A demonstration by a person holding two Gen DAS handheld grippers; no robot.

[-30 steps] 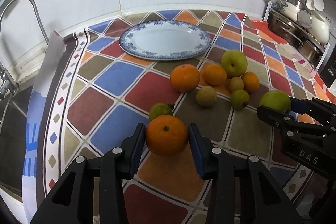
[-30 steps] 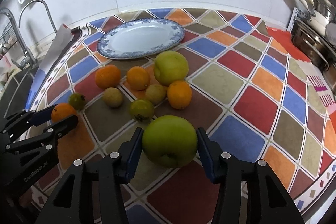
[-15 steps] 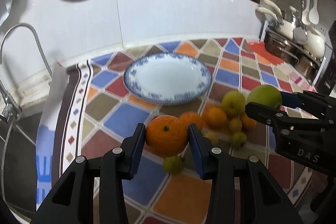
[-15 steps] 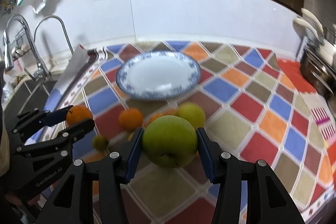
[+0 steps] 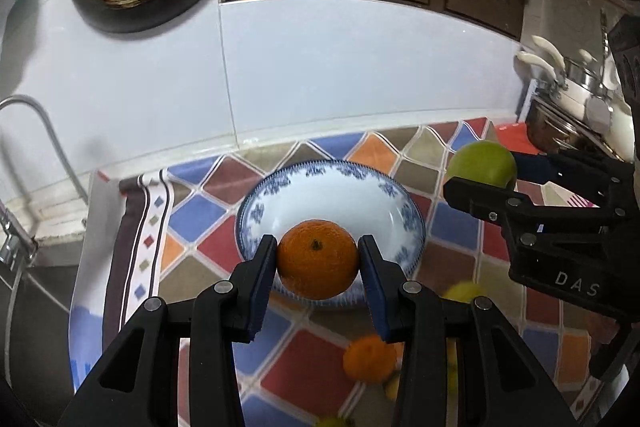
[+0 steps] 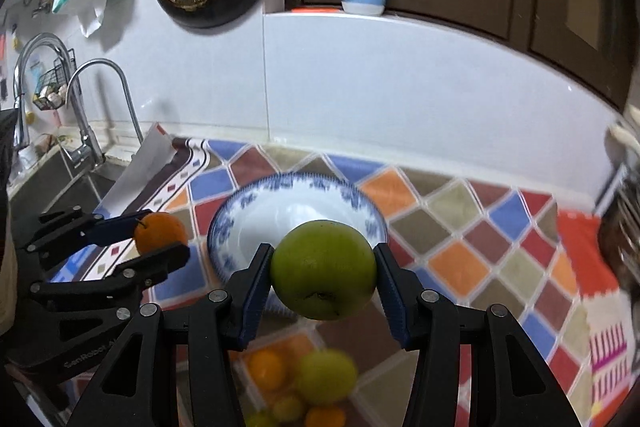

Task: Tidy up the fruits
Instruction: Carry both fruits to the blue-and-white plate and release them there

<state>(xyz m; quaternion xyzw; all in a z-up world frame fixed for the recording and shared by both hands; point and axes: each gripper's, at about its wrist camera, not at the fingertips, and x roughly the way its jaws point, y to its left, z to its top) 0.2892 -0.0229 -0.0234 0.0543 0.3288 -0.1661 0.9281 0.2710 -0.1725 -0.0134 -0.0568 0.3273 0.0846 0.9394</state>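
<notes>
The left hand-held gripper (image 5: 318, 259) is clamped on an orange (image 5: 318, 259), one pad pressed to each side, at the lower centre of the left wrist view. A second ago it carried that orange low over the bench (image 5: 304, 367), with the plate (image 5: 404, 211) far up the frame. Now the plate sits directly behind the orange and the loose fruit has slipped to the bottom edge, blurred.

Further right, the right hand-held gripper (image 6: 323, 269) is closed on a green apple (image 6: 323, 269), held from both sides at the lower centre of its own view. It too has risen from beside the fruit pile (image 6: 304, 379) and now has the plate's rim (image 6: 224, 219) showing just behind the apple. In the left wrist view the same apple (image 5: 482, 163) hangs at the right edge, level with the plate's far rim.

Both fruits are off the bench and heading for the still empty plate. I judge the carry is nearly finished. What remains is to lower each fruit onto the plate and let go. The rest of the pile still waits on the chequered cloth (image 6: 460, 259).
</notes>
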